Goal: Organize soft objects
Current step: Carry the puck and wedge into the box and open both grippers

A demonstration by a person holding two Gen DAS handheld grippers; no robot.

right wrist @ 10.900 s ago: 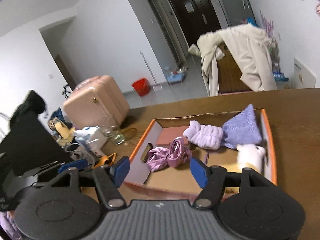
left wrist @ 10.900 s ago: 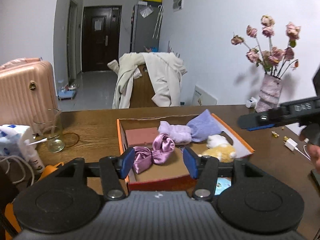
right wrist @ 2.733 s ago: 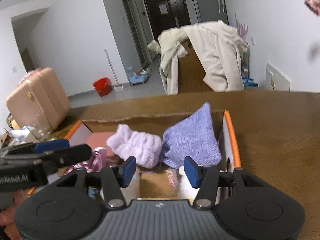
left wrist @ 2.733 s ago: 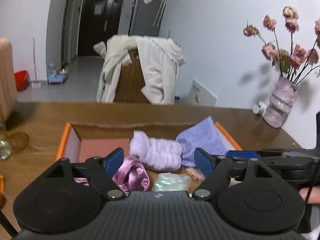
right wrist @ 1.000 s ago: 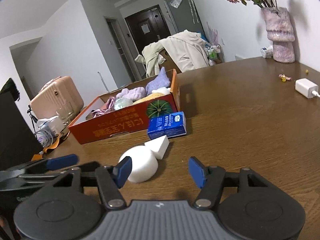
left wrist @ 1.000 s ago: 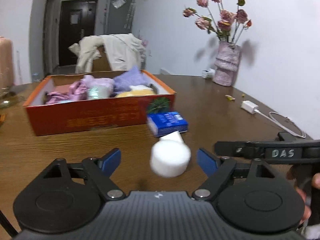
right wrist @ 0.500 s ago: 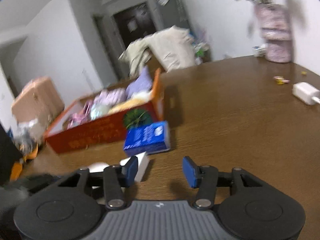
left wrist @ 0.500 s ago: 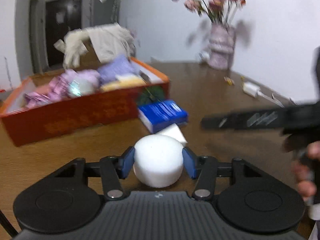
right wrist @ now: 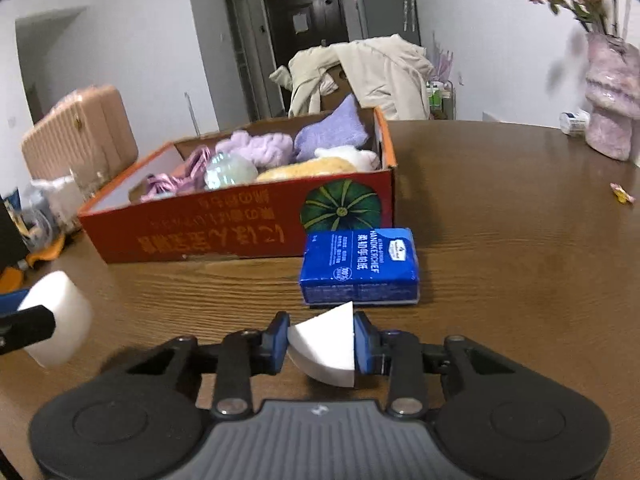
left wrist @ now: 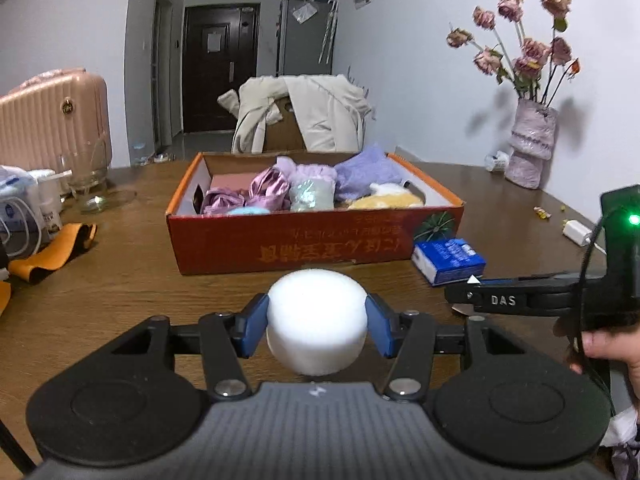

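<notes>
My left gripper (left wrist: 316, 322) is shut on a round white foam sponge (left wrist: 316, 316), held above the table in front of the red cardboard box (left wrist: 312, 242). My right gripper (right wrist: 321, 344) is shut on a white wedge-shaped sponge (right wrist: 326, 346), just in front of a blue tissue pack (right wrist: 359, 266). The box (right wrist: 224, 228) holds several soft things: a purple satin scrunchie (left wrist: 248, 194), a lilac headband (left wrist: 308, 170), a purple cloth (left wrist: 366, 174) and a yellow plush toy (left wrist: 386, 200). The round sponge also shows at the left in the right wrist view (right wrist: 56, 318).
The blue tissue pack (left wrist: 448, 260) lies right of the box. A vase of dried roses (left wrist: 528, 148) stands at the far right. A glass jar (left wrist: 86, 184), bottles and an orange cloth (left wrist: 56, 246) are at the left. A white charger (left wrist: 576, 230) lies at the right edge.
Both grippers were open over the sponges one second ago. The left has shut on the round sponge and lifted it; the right has shut on the wedge sponge.
</notes>
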